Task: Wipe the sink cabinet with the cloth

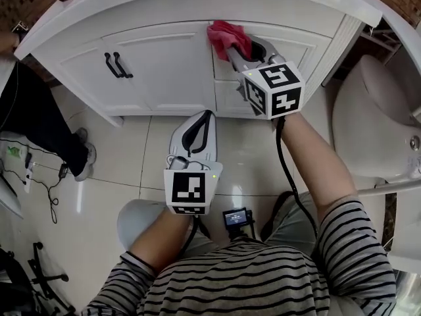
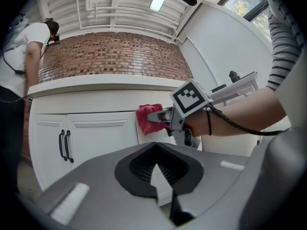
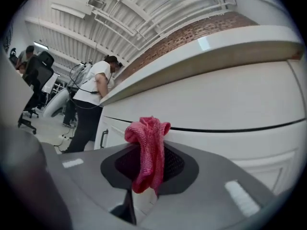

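Holds the right gripper (image 1: 234, 51) high in the upper middle of the head view, fingers clamped on a bunched pink-red cloth (image 1: 227, 35). Sets that cloth at the front of the white sink cabinet (image 1: 164, 64), just under the edge of the countertop (image 1: 197, 2) and to the right of the two black door handles (image 1: 117, 65). Looks pressed to the panel, though actual contact cannot be told for sure. In the right gripper view, hangs down as a loose fold between the pinching fingers, with the cabinet's dark drawer seam running behind it.

Keeps the left gripper (image 1: 204, 117) lower, in the middle of the head view, over the pale floor tiles (image 1: 125, 157) and well apart from the cabinet. Fingers together there, with nothing between them, as seen in the left gripper view. Points toward the cabinet front, with the right gripper and cloth above centre in that view.

Beyond the countertop, a brick wall (image 2: 110, 54). At the left edge of the left gripper view, a person (image 2: 29, 56) in a white top bending over.
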